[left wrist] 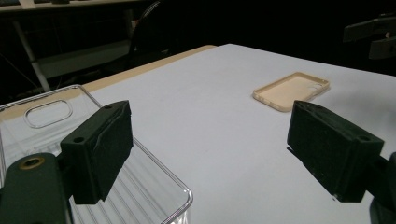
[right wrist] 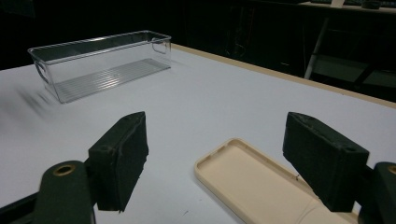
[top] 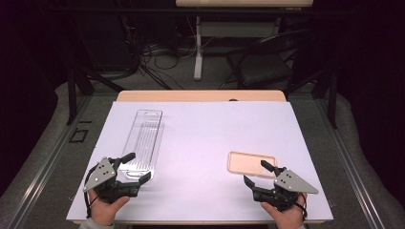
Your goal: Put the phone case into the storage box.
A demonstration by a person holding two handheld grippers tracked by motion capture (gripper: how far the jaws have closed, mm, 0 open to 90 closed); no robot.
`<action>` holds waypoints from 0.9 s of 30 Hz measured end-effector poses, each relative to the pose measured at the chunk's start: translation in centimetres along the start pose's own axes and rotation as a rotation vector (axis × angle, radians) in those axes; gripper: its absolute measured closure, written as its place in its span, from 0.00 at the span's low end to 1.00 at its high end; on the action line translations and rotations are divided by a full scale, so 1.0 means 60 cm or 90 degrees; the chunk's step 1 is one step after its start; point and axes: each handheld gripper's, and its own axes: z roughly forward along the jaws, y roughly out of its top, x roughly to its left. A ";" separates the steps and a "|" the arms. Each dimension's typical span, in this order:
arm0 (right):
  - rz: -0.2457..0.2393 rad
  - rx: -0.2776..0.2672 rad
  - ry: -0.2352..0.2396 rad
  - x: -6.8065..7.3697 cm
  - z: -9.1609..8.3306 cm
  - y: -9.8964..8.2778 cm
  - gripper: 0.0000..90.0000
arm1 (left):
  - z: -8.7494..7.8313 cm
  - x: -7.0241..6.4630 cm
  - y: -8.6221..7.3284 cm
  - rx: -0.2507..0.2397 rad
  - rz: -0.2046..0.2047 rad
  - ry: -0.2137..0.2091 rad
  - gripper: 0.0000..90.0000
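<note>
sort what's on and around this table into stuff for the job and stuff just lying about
For the job:
- beige rectangular phone case, by the right gripper
- clear long plastic bin, by the left gripper

Lying about:
- black chair behind the table
- floor cables

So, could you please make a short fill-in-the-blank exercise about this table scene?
1. The right gripper hovers with open jaws at the near end of the beige ____ case.
2. The long bin by the left gripper is made of clear ____.
3. The clear bin has nothing ____ it.

Missing words: phone; plastic; inside
</note>
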 end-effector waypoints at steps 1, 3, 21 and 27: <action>0.002 0.000 0.000 0.000 0.000 0.000 0.24 | 0.000 0.000 0.000 0.000 0.000 -0.002 0.16; 0.001 -0.002 -0.001 0.000 -0.001 0.001 0.24 | 0.000 0.000 -0.001 0.002 -0.001 0.000 0.16; -0.009 0.028 -0.028 -0.008 0.002 -0.002 0.24 | 0.005 -0.001 -0.003 0.009 -0.006 -0.006 0.16; -0.006 0.072 -0.044 -0.019 0.007 0.002 0.25 | 0.008 -0.002 -0.007 0.022 -0.014 -0.011 0.17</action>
